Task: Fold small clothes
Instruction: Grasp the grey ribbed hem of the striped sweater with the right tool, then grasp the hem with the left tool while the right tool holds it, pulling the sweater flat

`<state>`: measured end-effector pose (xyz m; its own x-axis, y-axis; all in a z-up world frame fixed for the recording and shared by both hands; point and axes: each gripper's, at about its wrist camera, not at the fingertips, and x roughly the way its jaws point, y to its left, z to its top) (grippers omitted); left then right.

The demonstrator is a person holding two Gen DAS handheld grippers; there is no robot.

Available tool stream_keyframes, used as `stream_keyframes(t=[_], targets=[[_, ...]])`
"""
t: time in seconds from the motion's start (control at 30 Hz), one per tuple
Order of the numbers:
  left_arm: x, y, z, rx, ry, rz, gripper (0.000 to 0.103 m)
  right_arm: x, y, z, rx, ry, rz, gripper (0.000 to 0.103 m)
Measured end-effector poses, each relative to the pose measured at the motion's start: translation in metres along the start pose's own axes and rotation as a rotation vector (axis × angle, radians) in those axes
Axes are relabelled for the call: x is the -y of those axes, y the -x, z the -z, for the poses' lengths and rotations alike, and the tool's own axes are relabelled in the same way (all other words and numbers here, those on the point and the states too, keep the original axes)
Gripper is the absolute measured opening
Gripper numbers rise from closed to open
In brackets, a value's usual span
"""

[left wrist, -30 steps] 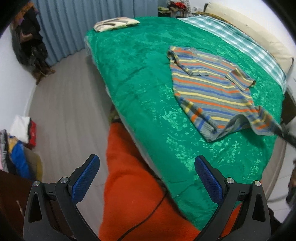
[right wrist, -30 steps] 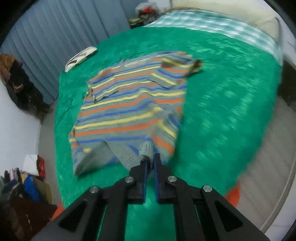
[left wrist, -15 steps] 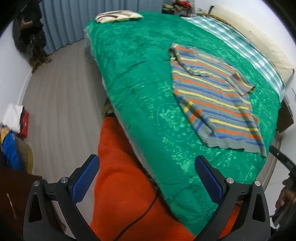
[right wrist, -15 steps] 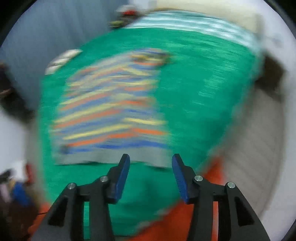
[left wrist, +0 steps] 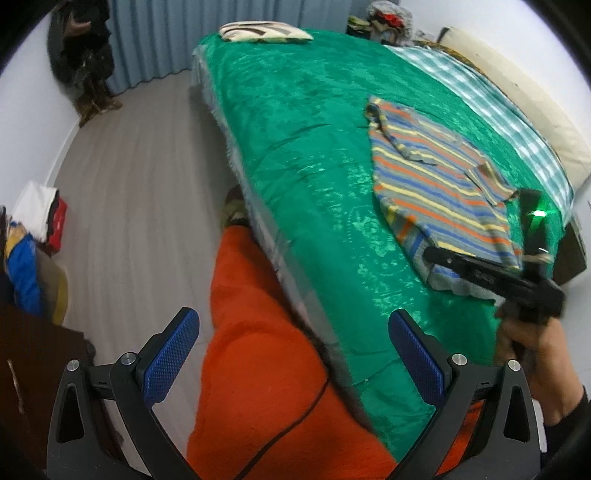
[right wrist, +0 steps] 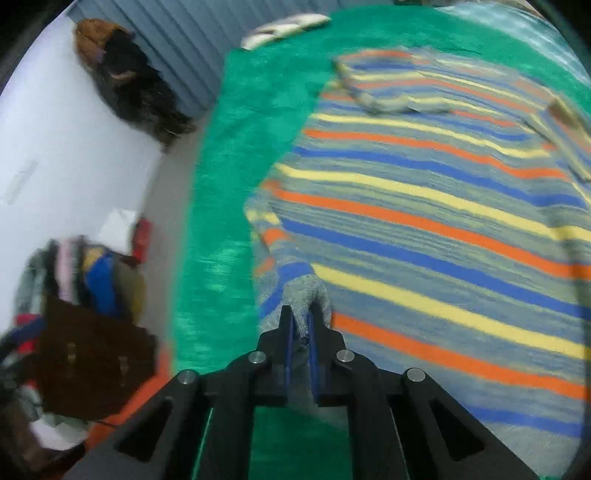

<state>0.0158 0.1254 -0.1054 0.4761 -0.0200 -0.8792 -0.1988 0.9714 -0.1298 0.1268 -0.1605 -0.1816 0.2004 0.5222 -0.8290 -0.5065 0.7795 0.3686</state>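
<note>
A striped shirt (left wrist: 439,184) w/ orange, blue and yellow bands is spread flat on the green bedspread (left wrist: 314,155), toward the right side of the bed, sleeves folded in over the body. The right gripper (right wrist: 300,325) is seen closed, its blue pads clamped on a bunched grey corner of the shirt's near hem, at the near-left of the garment; the fabric is pinched up into a small peak between the fingers. In the left wrist view the same tool is seen at far right, held by the right hand (left wrist: 532,354) over the shirt's near edge. The left gripper (left wrist: 291,354) is held w/ jaws wide apart, nothing between them, over the near edge of the bed, well apart from the shirt. An orange cloth (left wrist: 266,369) is seen below it. A folded cream item (left wrist: 264,31) lies at the far end of the bedspread.
</note>
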Motion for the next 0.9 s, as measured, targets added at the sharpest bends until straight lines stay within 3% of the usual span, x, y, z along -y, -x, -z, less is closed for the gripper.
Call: stream_keyframes(t=[0.13, 0.2, 0.23, 0.33, 0.47, 0.6, 0.7, 0.8, 0.87, 0.9], targets=[[-0.008, -0.015, -0.006, 0.000, 0.034, 0.041, 0.102, -0.055, -0.001, 0.017, -0.027, 0.150, -0.131, 0.008], [-0.008, -0.025, -0.011, -0.009, 0.039, 0.094, 0.102, -0.057, -0.013, 0.024, -0.072, 0.124, -0.240, 0.024], [-0.006, -0.033, -0.016, -0.019, 0.033, 0.148, 0.102, -0.058, -0.016, 0.030, -0.087, 0.118, -0.235, 0.046], [0.007, -0.057, -0.027, -0.042, 0.009, 0.264, 0.102, -0.047, 0.006, 0.043, -0.054, 0.107, -0.242, 0.049], [0.036, -0.097, -0.045, -0.062, -0.037, 0.342, 0.102, 0.005, 0.080, 0.063, 0.091, -0.021, -0.192, 0.049], [0.061, -0.133, -0.054, -0.082, -0.065, 0.319, 0.100, 0.097, 0.167, 0.096, 0.265, -0.240, 0.027, 0.049], [0.073, -0.145, -0.051, -0.105, -0.100, 0.303, 0.085, 0.172, 0.204, 0.120, 0.284, -0.433, 0.156, 0.051], [0.071, -0.141, -0.045, -0.090, -0.119, 0.296, 0.081, 0.202, 0.204, 0.128, 0.250, -0.494, 0.088, 0.050], [0.071, -0.137, -0.041, -0.086, -0.118, 0.330, 0.068, 0.209, 0.192, 0.128, 0.226, -0.506, 0.025, 0.050], [0.071, -0.138, -0.041, -0.094, -0.118, 0.342, 0.053, 0.209, 0.183, 0.127, 0.203, -0.511, -0.016, 0.050]])
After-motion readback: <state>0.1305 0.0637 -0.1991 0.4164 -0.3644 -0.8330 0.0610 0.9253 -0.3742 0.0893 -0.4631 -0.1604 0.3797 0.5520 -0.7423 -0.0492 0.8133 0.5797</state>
